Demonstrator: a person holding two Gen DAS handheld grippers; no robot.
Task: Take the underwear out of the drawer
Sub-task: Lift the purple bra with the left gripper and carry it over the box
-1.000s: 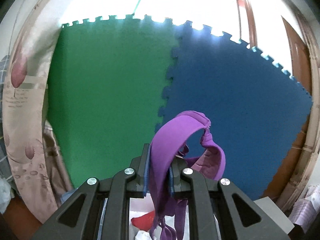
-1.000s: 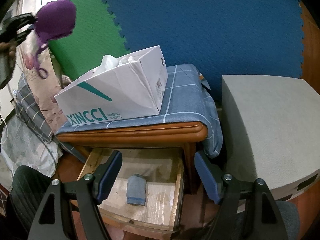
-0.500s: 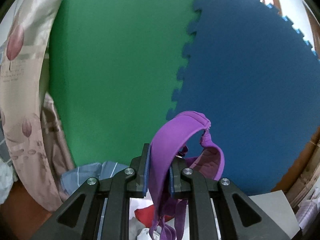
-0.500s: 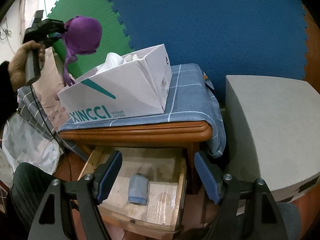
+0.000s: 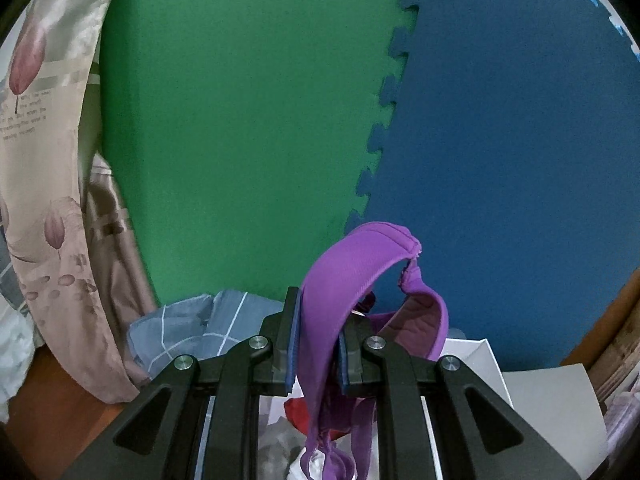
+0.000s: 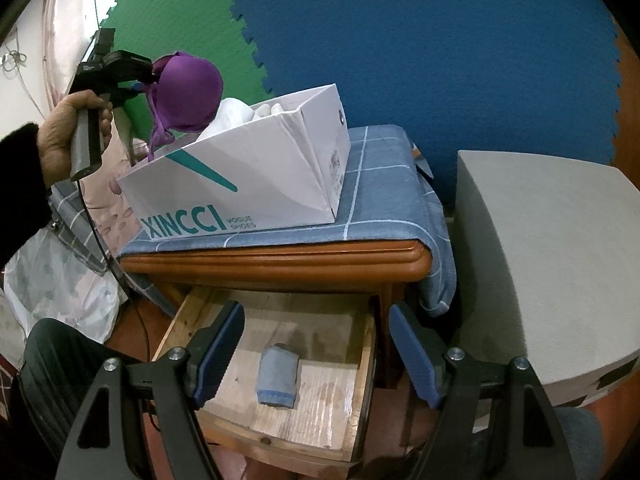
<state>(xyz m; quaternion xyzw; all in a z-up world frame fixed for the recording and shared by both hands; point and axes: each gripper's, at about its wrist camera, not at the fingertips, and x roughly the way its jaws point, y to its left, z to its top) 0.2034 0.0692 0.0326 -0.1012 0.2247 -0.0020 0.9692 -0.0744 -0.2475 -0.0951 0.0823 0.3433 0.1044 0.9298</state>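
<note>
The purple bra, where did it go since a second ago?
The left gripper carried the bra rightward and down, toward the white box; it now hangs at the box's near end. The grip stayed shut. The right gripper stayed open over the drawer, the blue cloth unmoved.

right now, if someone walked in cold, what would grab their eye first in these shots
The purple bra stands out most, clamped in the left gripper and hanging over the near end of the white shoe box on the nightstand. Below, the wooden drawer is pulled open with one folded blue-grey garment lying in it, framed by the open right gripper.
</note>
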